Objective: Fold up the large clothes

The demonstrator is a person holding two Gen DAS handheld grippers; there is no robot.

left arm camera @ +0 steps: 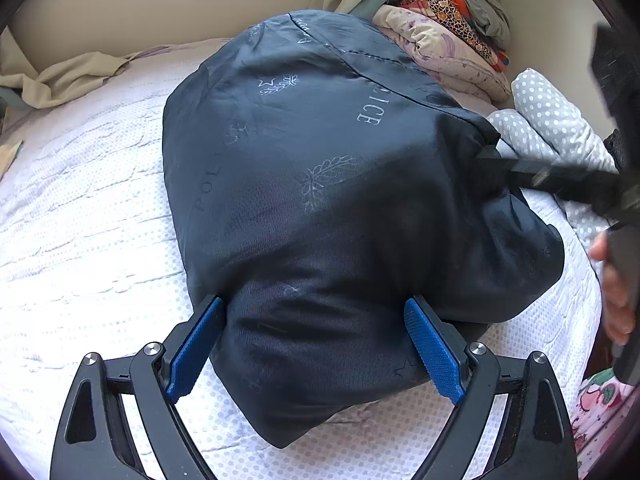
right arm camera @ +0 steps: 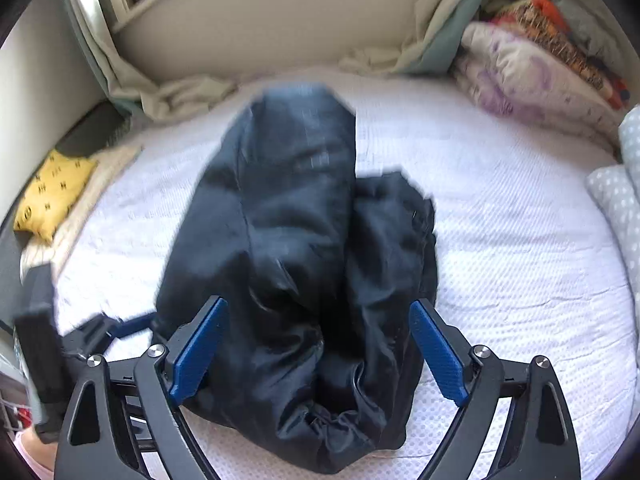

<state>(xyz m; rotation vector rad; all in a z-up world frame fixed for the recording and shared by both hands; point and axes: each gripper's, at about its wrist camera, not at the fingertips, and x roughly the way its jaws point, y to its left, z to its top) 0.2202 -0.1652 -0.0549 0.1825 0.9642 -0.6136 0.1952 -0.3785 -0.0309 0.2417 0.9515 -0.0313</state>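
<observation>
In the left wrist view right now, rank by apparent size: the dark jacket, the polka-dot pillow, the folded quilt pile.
1. dark jacket, largest by far, though nearest the camera.
2 and 3. polka-dot pillow and folded quilt pile: look alike, both partly hidden; unranked.

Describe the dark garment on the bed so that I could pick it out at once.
Start at the white textured bedspread that covers the bed. In its middle lies a bulky navy jacket, folded into a bundle. Unlike the pale floral quilts stacked in the far corner and the grey polka-dot pillow beside it, its shiny lining carries faint printed leaf emblems and lettering.
</observation>
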